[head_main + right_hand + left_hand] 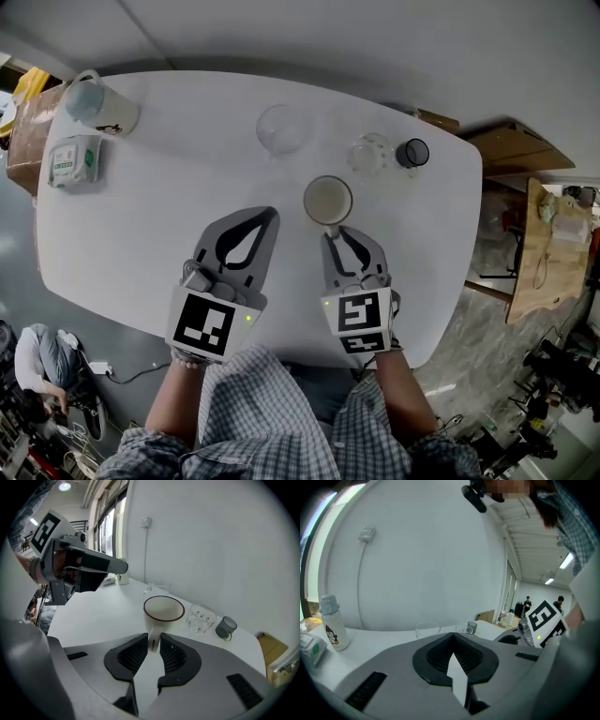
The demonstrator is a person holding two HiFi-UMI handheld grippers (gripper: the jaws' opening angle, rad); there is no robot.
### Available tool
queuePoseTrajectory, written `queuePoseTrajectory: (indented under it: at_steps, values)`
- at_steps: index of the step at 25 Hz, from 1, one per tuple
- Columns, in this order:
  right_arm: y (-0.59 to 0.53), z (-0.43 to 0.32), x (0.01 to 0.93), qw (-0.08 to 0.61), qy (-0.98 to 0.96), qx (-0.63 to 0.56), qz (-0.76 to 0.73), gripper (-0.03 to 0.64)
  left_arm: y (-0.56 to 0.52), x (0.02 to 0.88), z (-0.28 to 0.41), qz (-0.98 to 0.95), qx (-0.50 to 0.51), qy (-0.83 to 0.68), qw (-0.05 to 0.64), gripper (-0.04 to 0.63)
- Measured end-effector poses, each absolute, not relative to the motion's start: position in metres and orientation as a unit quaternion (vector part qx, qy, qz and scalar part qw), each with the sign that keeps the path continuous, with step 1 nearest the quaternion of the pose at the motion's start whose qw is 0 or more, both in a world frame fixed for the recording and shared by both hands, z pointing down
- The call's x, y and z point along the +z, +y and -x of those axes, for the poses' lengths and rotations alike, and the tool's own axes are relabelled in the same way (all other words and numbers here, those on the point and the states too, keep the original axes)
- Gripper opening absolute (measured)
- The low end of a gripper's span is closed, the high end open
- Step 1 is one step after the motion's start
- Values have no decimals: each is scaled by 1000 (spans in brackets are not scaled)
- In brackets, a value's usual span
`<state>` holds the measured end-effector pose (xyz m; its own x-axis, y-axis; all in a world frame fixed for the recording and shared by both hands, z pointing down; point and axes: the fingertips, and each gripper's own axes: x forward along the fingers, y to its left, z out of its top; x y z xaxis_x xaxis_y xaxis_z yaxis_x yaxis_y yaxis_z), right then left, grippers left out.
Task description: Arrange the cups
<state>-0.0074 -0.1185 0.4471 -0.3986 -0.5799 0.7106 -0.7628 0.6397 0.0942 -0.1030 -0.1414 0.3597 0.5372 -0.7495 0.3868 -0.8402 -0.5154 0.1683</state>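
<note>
Right tongs (153, 643) pinch the handle of the white mug (163, 608); left tongs (453, 638) sit fully closed, empty.

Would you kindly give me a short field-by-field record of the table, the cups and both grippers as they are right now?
surface: white table
right gripper: shut on the handle of the white mug
left gripper: shut, empty, left of the mug
other cups: clear glass, dimpled glass, small dark cup, in a rough row beyond the mug
far left corner: white bottle, wipes pack
</note>
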Motion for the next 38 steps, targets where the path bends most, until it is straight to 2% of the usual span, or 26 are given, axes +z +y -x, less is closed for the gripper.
queuePoseTrajectory:
  at_steps: [14, 38]
  values:
    - [-153, 14, 450, 297, -784, 223, -498, 67, -156, 373, 125, -849, 144, -476, 179, 11]
    - [-207, 28, 451, 237, -750, 254, -563, 69, -154, 373, 134, -852, 126, -472, 187, 11]
